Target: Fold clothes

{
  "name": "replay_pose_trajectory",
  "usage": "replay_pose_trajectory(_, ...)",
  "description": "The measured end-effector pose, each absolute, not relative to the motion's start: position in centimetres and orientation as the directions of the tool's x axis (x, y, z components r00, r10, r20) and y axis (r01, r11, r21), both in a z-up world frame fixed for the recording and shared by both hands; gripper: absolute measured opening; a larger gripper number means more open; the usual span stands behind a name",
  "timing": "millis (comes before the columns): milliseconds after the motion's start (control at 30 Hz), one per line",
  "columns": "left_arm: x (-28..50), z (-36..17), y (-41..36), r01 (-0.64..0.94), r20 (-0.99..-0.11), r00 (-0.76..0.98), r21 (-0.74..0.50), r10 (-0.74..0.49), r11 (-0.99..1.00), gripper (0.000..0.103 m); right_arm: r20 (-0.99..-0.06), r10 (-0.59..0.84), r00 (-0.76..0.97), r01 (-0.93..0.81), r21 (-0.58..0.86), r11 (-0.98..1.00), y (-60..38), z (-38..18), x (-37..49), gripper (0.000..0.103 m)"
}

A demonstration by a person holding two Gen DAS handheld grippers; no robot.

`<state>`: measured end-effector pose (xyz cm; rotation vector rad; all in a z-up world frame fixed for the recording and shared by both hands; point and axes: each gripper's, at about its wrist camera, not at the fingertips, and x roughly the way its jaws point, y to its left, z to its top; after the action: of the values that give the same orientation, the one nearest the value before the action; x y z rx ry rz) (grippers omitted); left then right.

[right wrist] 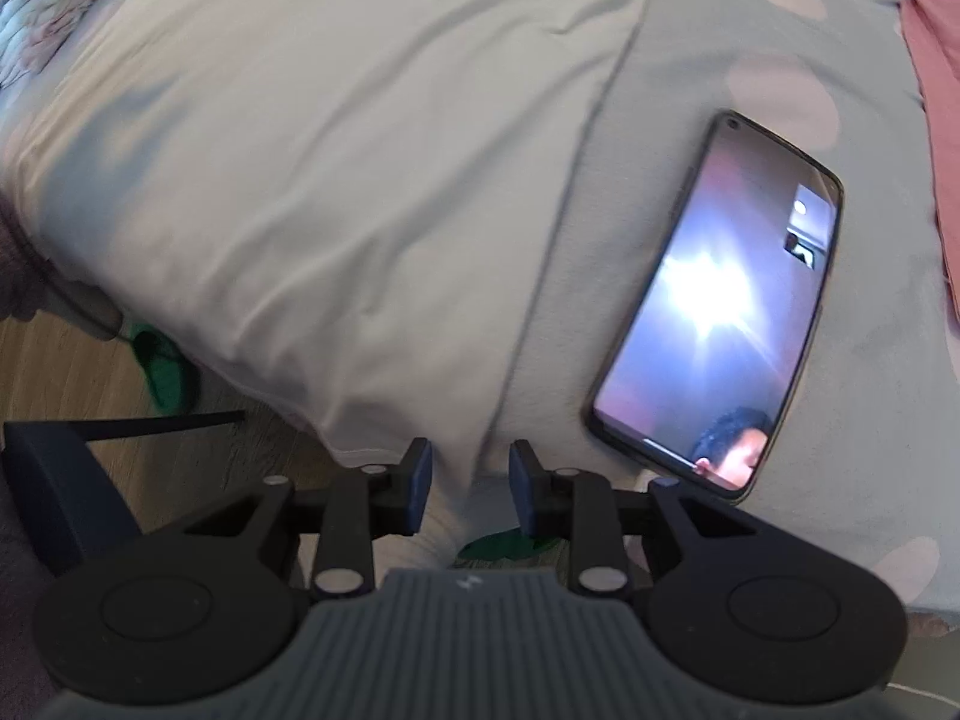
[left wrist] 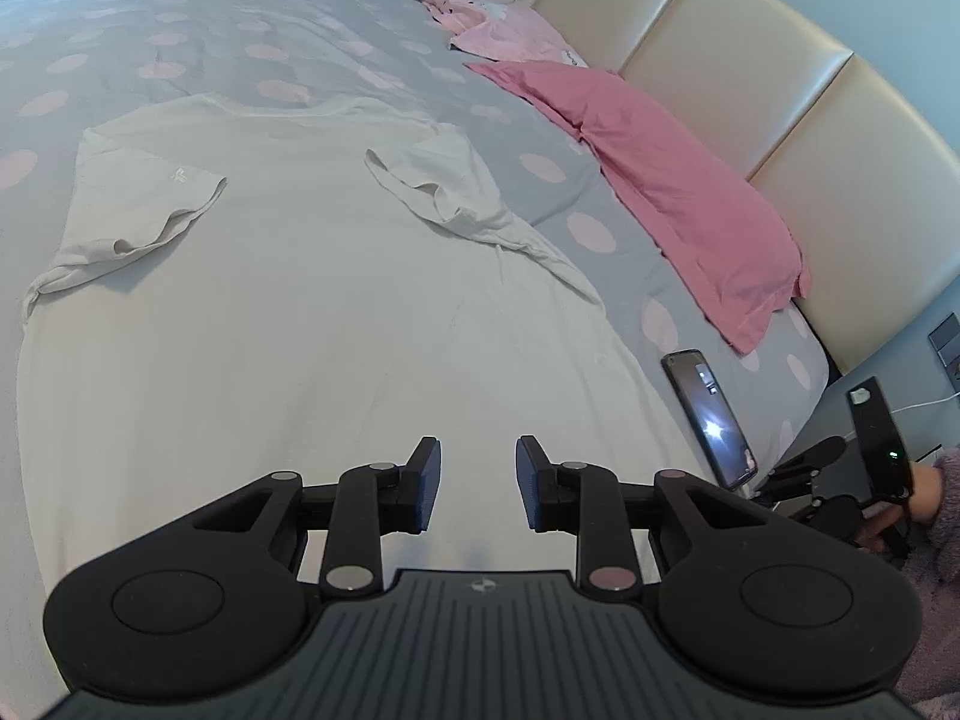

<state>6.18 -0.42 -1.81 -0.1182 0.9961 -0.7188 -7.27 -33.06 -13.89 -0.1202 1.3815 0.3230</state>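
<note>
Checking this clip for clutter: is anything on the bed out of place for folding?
Yes: a phone with its screen lit lies on the spotted duvet, right beside the white T-shirt edge, near the right gripper.

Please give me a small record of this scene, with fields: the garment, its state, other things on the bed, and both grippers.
garment: white T-shirt
state: spread flat on the bed, both sleeves folded inward, hem hanging over the bed edge
surface: grey duvet with pink dots
other things: phone with lit screen, beside the shirt; pink pillow by the headboard
left gripper: above the shirt, jaws apart, nothing between them
right gripper: at the shirt's hem near the phone, jaws apart, not gripping
</note>
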Motion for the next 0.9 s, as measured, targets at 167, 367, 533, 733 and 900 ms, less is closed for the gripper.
replay_pose_trajectory(167, 7.0, 0.1, -1.5, 0.488, -0.695, 0.371, -0.418, -0.616, 0.766, 0.030, -0.958, 0.229, 0.174, -0.215, 0.190, 0.958, -33.6, -13.4, -6.5, 0.002)
replay_pose_trajectory(367, 10.4, 1.4, -4.7, 0.510, -0.722, 0.385, -0.353, -0.575, 0.784, 0.036, -0.969, 0.208, 0.134, -0.255, 0.169, 0.952, -32.6, -11.4, -6.8, 0.002)
replay_pose_trajectory(533, 15.5, 1.7, -8.6, 0.489, -0.743, 0.376, -0.348, -0.554, 0.800, 0.037, -0.974, 0.187, 0.127, -0.320, 0.138, 0.937, -31.9, -11.0, -5.6, 0.002)
replay_pose_trajectory(733, 22.8, 2.3, -15.0, 0.471, -0.765, 0.381, -0.323, -0.520, 0.821, 0.037, -0.969, 0.226, 0.097, -0.424, 0.165, 0.891, -30.5, -11.1, -5.2, 0.002)
replay_pose_trajectory(900, 29.7, 0.3, -20.2, 0.408, -0.804, 0.360, -0.319, -0.472, 0.855, 0.037, -0.962, 0.263, 0.080, -0.455, 0.199, 0.868, -30.7, -11.6, -4.4, 0.002)
